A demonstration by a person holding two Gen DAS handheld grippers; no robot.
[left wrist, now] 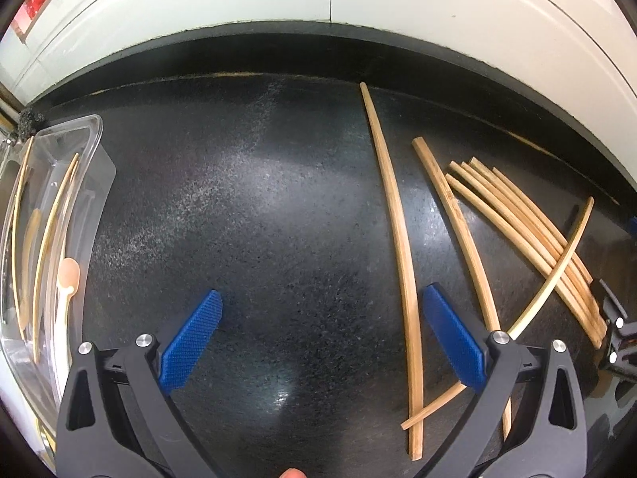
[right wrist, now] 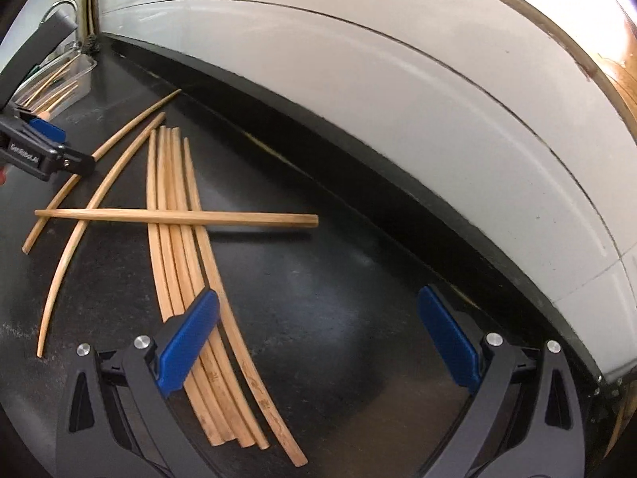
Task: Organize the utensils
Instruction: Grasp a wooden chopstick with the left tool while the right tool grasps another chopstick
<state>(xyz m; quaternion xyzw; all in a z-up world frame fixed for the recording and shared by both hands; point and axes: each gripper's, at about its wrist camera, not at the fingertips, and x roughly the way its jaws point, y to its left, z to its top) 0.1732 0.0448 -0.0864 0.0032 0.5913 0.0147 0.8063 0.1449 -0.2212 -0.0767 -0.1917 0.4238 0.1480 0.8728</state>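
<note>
Both sets of jaws spread wide, gripping nothing. Left gripper (left wrist: pixel 320 338) low over the black desk (left wrist: pixel 258 219), right blue pad just beside one long chopstick (left wrist: pixel 398 231). Right gripper (right wrist: pixel 318 342) above the bundle of chopsticks (right wrist: pixel 175 215), left pad overlapping it in view; contact impossible to tell. One crossing chopstick (right wrist: pixel 247 217) laid over the bundle. More chopsticks inside the clear tray (left wrist: pixel 93 151) at far left.
</note>
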